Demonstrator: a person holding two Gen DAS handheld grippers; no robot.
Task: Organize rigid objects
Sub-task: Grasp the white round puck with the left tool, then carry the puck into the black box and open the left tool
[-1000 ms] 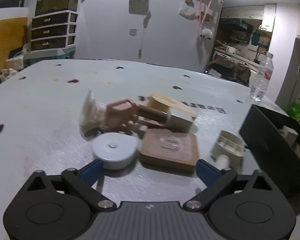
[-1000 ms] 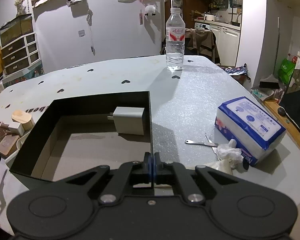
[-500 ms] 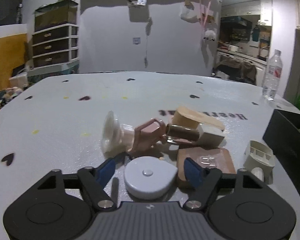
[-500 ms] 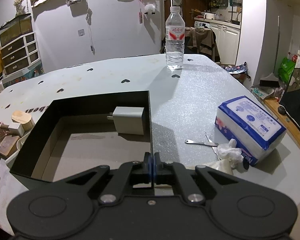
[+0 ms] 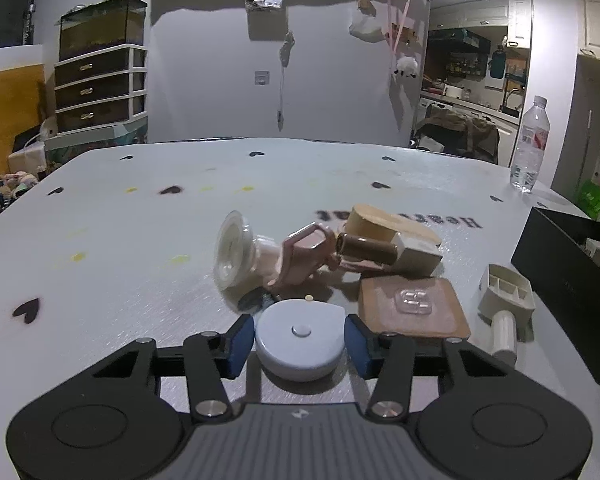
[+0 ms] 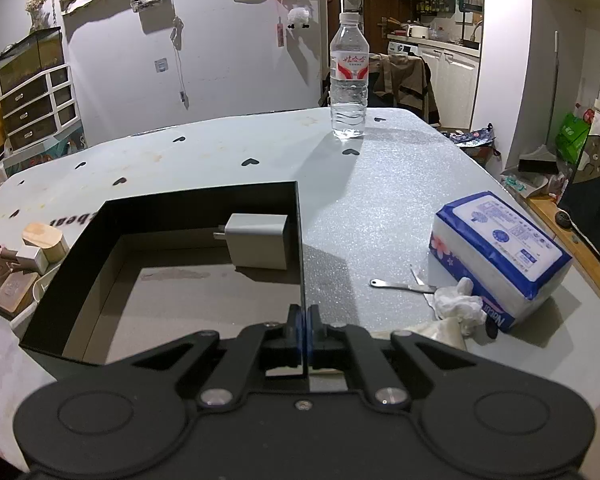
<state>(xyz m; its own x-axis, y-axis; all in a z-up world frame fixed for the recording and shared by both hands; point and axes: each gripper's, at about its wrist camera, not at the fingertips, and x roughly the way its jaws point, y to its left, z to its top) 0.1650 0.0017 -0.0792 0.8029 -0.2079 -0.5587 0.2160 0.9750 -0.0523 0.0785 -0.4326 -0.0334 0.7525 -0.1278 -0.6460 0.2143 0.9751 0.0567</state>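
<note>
A white round puck sits on the table between my left gripper's blue pads, which touch its two sides. Behind it lie a pink pump part with a clear funnel, a wooden block, a brown tube with a cream cap, a brown square pad and a cream plastic holder. My right gripper is shut on the near right wall of the black box. A white charger lies inside the box.
A water bottle stands at the far side of the table. A blue tissue pack, crumpled tissue and metal tweezers lie right of the box. The box also shows at the right in the left wrist view.
My left gripper moved forward and left around the white puck and its fingers closed in onto it. The right gripper and the box have not moved.
</note>
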